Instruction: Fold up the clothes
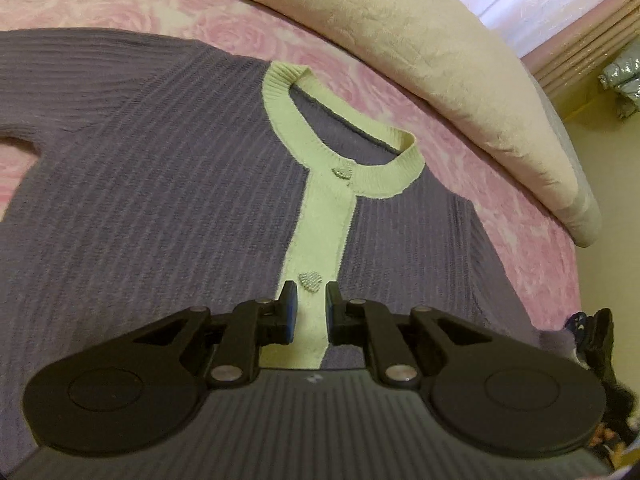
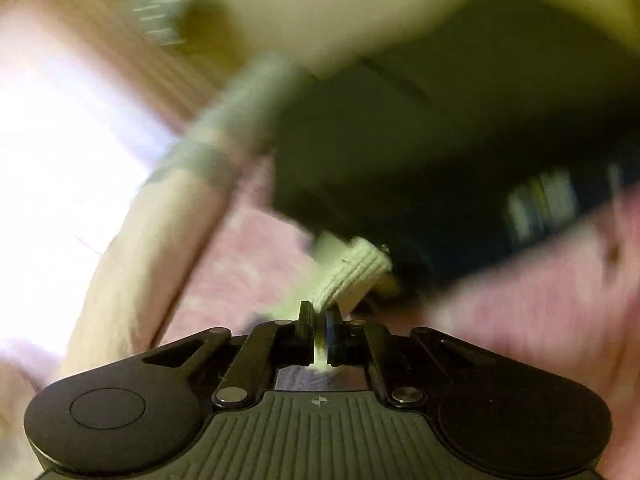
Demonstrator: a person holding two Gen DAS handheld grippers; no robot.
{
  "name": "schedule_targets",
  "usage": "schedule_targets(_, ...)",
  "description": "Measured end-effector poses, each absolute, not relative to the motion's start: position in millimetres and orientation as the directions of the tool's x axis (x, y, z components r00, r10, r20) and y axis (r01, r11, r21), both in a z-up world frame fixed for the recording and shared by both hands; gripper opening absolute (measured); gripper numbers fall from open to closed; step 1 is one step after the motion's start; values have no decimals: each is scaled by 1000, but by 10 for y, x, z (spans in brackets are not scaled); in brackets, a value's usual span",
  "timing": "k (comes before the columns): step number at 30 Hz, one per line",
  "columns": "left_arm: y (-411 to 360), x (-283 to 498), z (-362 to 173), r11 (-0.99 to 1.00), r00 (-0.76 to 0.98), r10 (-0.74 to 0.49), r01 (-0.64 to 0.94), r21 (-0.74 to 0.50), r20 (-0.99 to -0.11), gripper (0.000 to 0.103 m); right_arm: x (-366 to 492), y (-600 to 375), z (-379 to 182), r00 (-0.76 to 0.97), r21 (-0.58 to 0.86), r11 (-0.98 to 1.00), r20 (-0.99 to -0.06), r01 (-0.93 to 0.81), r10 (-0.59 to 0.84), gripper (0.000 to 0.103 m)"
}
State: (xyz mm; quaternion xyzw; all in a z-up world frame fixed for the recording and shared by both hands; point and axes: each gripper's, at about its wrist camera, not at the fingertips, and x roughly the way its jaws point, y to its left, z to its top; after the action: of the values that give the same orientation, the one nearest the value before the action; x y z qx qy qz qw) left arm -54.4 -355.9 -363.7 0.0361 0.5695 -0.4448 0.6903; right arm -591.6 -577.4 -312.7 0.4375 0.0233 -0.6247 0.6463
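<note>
- My left gripper (image 1: pixel 311 300) hovers with jaws slightly parted, gripping nothing; the purple cardigan (image 1: pixel 160 200) lies flat on the pink bedspread (image 1: pixel 120 4) just beneath it.
- My right gripper (image 2: pixel 319 316) is clenched on a cream ribbed cuff (image 2: pixel 352 268); everything beyond is blurred.

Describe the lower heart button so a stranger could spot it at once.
A purple cardigan lies flat on the pink bedspread. Follow its pale green placket down from the collar. The lower heart button sits just ahead of the left gripper, unlike the collar button.
</note>
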Motion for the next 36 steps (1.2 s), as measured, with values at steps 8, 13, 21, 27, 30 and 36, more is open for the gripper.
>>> schedule_targets(8, -3399, -655, -3697, 620, -14, -516, 684, -384, -857, 13, -5586, -6017, -3432, -85, 16, -162, -799, 987, -595, 31)
schedule_targets(13, -3164, -523, -3630, 621, 47, -470, 727, -292, -881, 15, -5646, -5829, -3188, -131, -20, -174, -744, 985, -655, 56)
schedule_targets(21, -3042, -546, -3685, 490, 46, -484, 841, -228, -874, 13, -4718, -5261, -3104, 537, 414, 353, -737, 839, -412, 38)
schedule_targets(27, -2818, -638, -3936, 420, -8, -426, 884, -205, -905, 13, -4145, -4697, -3454, 530, 369, 479, -808, 797, -258, 38)
schedule_targets(30, -2496, -649, -3978, 414, -37, -393, 885, -213, -919, 12, -3962, -4218, -3633, 315, 128, 577, -919, 807, -236, 38)
schedule_targets(36, -1934, -533, -3735, 441, -39, -402, 867, -231, -915, 15, -3954, -3761, -3228, 308, 123, 520, -907, 845, -286, 38)
